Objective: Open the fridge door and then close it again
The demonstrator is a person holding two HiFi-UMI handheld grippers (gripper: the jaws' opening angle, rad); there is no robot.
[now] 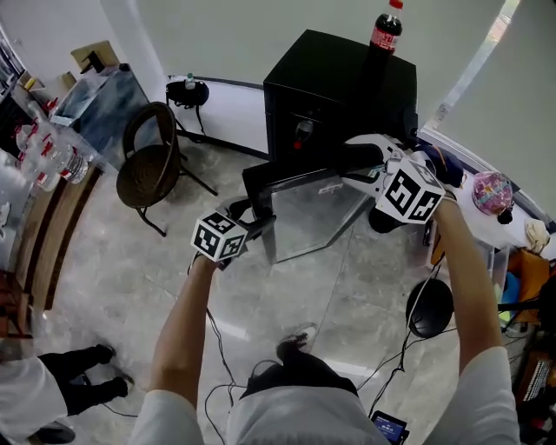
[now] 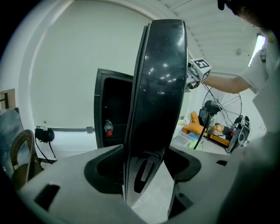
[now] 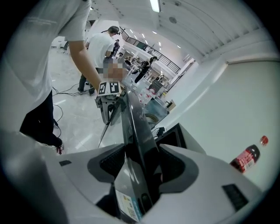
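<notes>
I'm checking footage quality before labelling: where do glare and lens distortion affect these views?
Left gripper view: the fisheye lens bows the fridge door, its glossy face carries ceiling-light reflections, and the corners are black. Right gripper view: the same dark corners, and a bright ceiling lamp at the top. Head view: evenly lit, with pale streaky reflections on the floor.

Lab hall with floor cables (image 1: 217, 348)
</notes>
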